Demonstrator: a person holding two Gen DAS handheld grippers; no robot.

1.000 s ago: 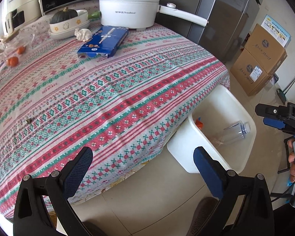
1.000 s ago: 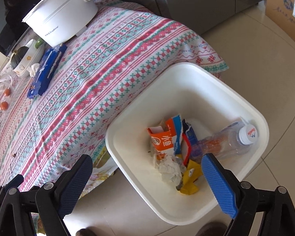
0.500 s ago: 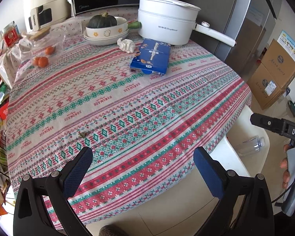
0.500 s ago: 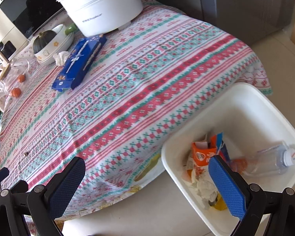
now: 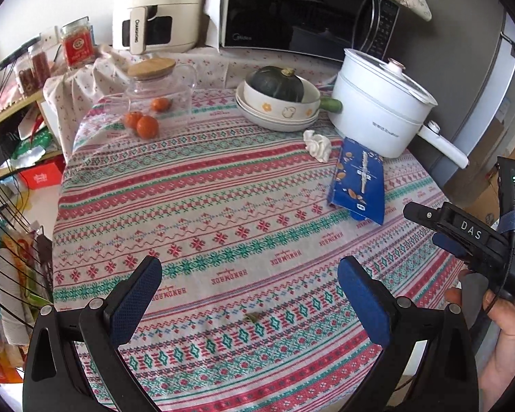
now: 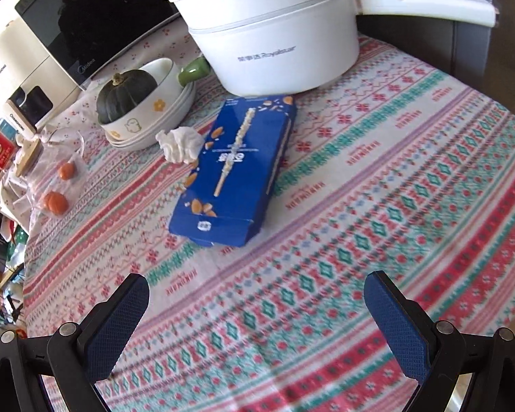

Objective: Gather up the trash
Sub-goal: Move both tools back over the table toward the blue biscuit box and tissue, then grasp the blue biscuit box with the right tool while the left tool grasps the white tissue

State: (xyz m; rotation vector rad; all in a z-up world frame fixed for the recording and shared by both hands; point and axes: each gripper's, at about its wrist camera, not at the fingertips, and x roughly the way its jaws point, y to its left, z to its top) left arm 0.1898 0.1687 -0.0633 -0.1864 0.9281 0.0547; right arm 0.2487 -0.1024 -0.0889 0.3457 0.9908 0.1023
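Observation:
A flat blue snack box (image 6: 235, 168) lies on the patterned tablecloth (image 6: 395, 206) in front of a white pot; it also shows in the left wrist view (image 5: 358, 180). A crumpled white tissue (image 6: 178, 144) lies beside its far left corner, also in the left wrist view (image 5: 317, 145). A small dark scrap (image 5: 254, 316) lies on the cloth between my left fingers. My left gripper (image 5: 250, 295) is open and empty over the near table edge. My right gripper (image 6: 257, 316) is open and empty, short of the box; its body shows at the right of the left wrist view (image 5: 470, 237).
A white electric pot (image 6: 274, 34) with a long handle stands behind the box. Stacked bowls holding a dark squash (image 5: 278, 101) sit mid-back. A glass jug and oranges (image 5: 146, 123) stand back left. A microwave (image 5: 302, 10) and a white appliance (image 5: 158, 7) line the back. Cluttered shelves are left.
Both grippers swung up and left from the white bin on the floor to face the table. The bin with its trash has left both views. The right gripper is closer to the blue box.

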